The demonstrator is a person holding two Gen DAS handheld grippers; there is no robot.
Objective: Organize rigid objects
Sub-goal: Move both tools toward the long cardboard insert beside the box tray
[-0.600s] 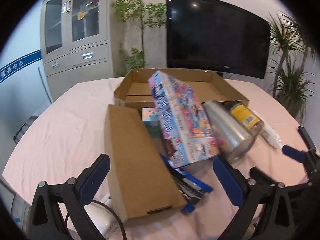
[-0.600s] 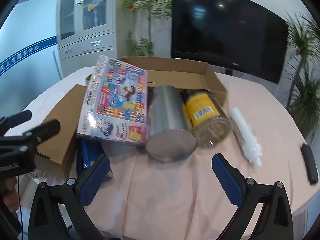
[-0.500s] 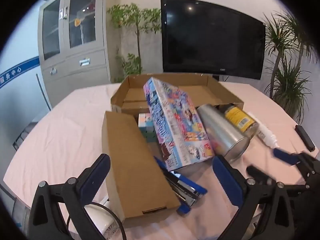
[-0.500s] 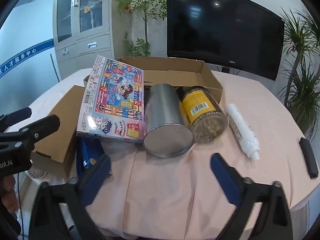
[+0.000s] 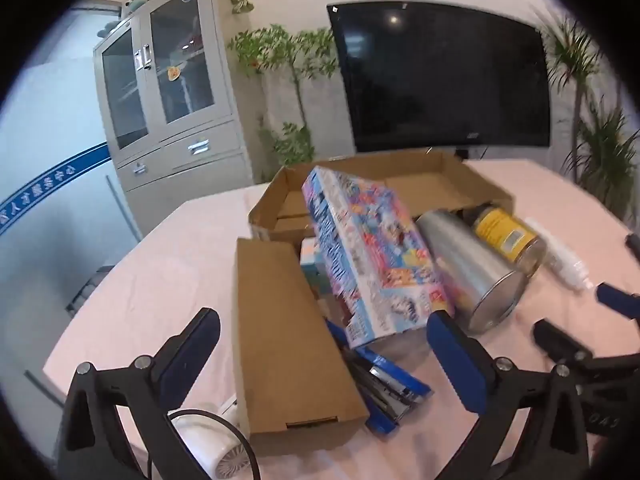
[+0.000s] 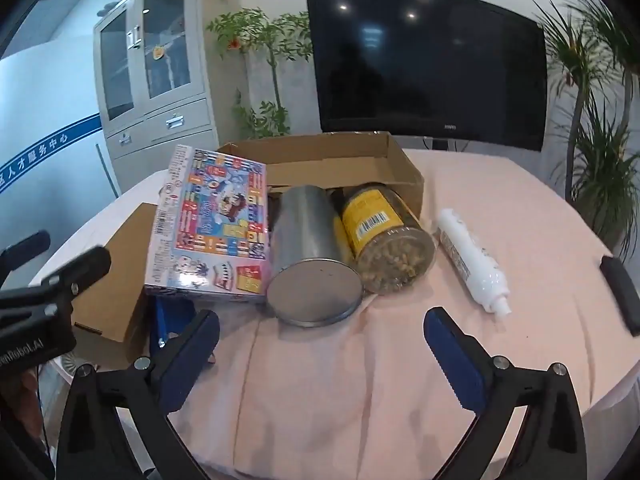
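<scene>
A pile lies on the pink tablecloth in front of an open cardboard box (image 5: 424, 184) (image 6: 336, 160). A colourful flat carton (image 5: 372, 256) (image 6: 216, 224) leans on it, beside a silver metal can (image 5: 472, 268) (image 6: 308, 248) and a yellow-labelled jar (image 5: 508, 236) (image 6: 384, 236), both lying on their sides. A blue stapler (image 5: 384, 384) (image 6: 168, 316) pokes out under the carton. A white tube (image 6: 472, 260) lies right of the jar. My left gripper (image 5: 328, 356) is open, hovering near a closed brown box (image 5: 280, 328). My right gripper (image 6: 320, 352) is open over bare cloth.
A black remote (image 6: 622, 292) lies near the table's right edge. A small white fan (image 5: 216, 444) sits at the near edge below the left gripper. A grey cabinet (image 5: 168, 96), a dark TV (image 6: 428, 68) and potted plants stand behind the table.
Both views have tilted upward and shifted slightly, so the objects sit lower in frame. Nothing on the table has moved and both grippers stay open.
</scene>
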